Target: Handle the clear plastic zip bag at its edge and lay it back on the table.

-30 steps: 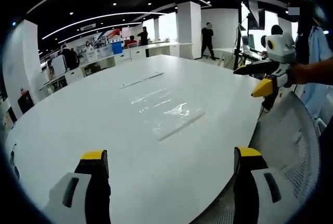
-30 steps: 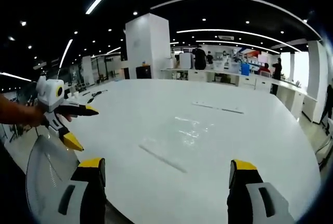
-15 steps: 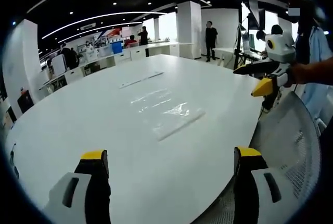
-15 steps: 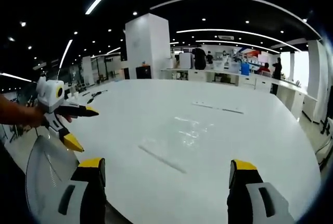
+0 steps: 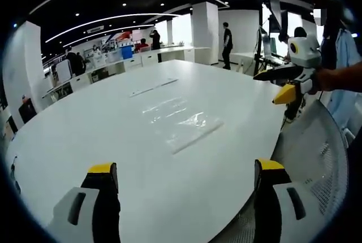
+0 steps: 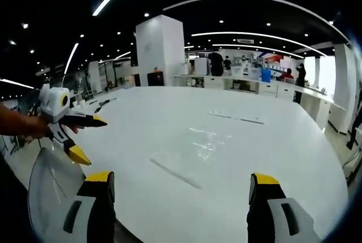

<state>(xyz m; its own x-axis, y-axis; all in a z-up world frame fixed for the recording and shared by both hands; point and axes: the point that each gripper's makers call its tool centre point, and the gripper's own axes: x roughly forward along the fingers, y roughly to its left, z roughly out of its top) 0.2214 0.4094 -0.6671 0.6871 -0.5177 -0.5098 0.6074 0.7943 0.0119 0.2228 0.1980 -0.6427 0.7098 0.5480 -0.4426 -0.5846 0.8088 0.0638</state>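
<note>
The clear plastic zip bag lies flat on the white table, its zip edge nearest me. In the right gripper view the same bag rests mid-table. My left gripper is open above the near table edge, short of the bag, nothing between its jaws. My right gripper is open too, also short of the bag. The right gripper appears at the right of the left gripper view, held by a hand. The left gripper appears at the left of the right gripper view.
A mesh chair back stands at the table's near right edge, also seen as the mesh chair back. A thin strip lies farther across the table. A pillar, desks and people stand far behind.
</note>
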